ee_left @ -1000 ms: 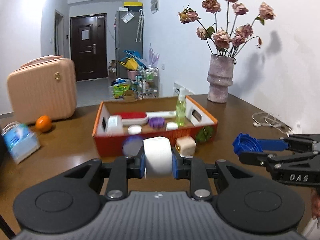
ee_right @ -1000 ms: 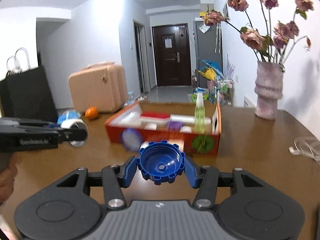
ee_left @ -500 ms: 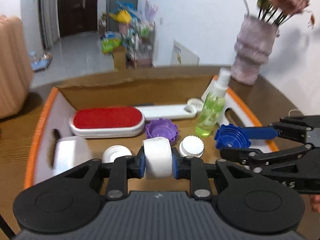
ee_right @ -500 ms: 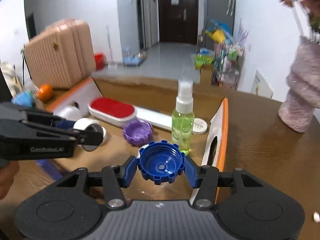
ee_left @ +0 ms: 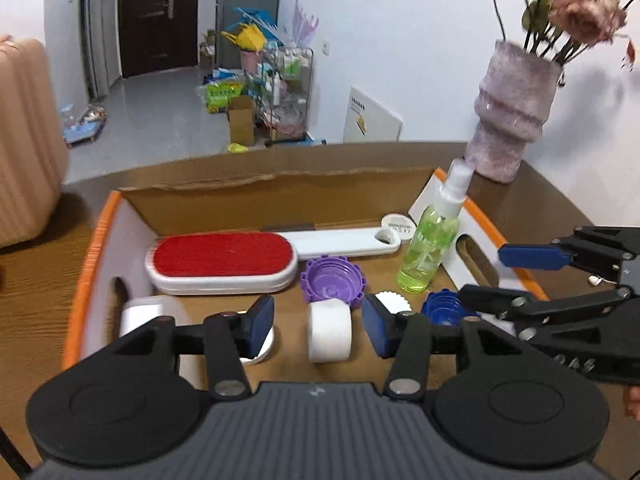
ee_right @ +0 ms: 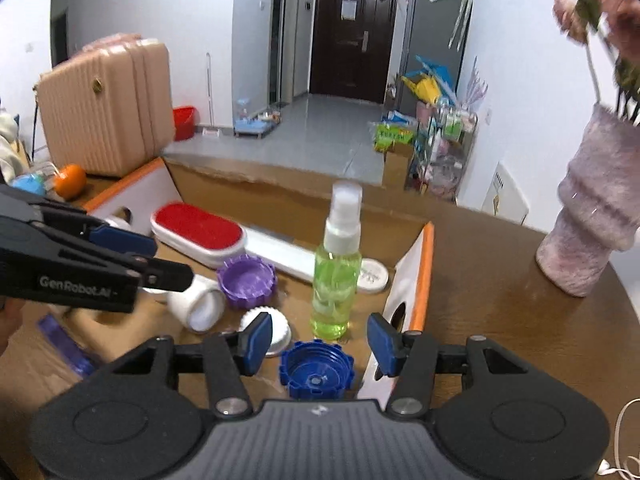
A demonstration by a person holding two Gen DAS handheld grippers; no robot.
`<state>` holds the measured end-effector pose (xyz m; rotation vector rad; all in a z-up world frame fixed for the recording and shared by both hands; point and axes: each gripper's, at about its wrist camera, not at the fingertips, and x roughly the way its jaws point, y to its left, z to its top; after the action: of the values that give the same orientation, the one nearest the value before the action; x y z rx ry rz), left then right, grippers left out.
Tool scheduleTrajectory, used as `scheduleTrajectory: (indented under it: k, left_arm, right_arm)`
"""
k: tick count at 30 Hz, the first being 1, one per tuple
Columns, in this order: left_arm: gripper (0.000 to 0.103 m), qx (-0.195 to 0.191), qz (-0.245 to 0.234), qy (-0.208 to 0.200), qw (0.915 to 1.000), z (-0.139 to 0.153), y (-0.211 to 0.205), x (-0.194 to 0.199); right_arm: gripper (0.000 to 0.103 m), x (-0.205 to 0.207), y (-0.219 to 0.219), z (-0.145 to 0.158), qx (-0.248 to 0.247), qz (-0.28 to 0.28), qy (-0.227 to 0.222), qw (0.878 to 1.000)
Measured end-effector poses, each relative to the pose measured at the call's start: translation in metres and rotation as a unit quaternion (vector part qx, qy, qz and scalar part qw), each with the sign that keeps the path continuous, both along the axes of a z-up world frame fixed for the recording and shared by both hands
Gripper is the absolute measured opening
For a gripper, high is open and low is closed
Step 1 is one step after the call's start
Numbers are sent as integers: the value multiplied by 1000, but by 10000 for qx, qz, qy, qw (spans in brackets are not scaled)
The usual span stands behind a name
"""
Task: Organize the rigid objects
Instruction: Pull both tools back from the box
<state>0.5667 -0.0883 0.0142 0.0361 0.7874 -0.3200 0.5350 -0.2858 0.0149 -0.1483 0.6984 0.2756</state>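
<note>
Both claws stand apart over the cardboard box (ee_left: 100, 248): the left claw (ee_left: 318, 322) straddles a white roll (ee_left: 330, 334) lying on the box floor, the right claw (ee_right: 318, 340) frames a blue cap (ee_right: 316, 374) resting near the box's right wall. Lifting out carelessly, either could nudge the upright spray bottle (ee_right: 336, 276) just beside the cap and tip it. Whether the roll touches the purple cap (ee_left: 332, 280) is unclear
</note>
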Motion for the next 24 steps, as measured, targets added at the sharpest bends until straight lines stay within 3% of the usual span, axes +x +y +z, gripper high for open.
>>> scheduleTrajectory:
  k: [6, 12, 17, 24]
  left_arm:
    - [53, 182, 115, -545, 9983, 42, 23, -64]
    - [61, 308, 199, -1273, 9912, 78, 46, -164]
    - [69, 191, 277, -1603, 9865, 82, 65, -252]
    - [74, 406, 471, -1771, 9822, 47, 77, -345]
  right_arm:
    - [52, -61, -5, 46, 170, -41, -589, 9981]
    - [56, -156, -2, 77, 348, -34, -1080, 9935]
    - [56, -236, 7, 70, 567, -49, -1414, 9883]
    - [61, -319, 22, 31, 829, -111, -1477, 9855]
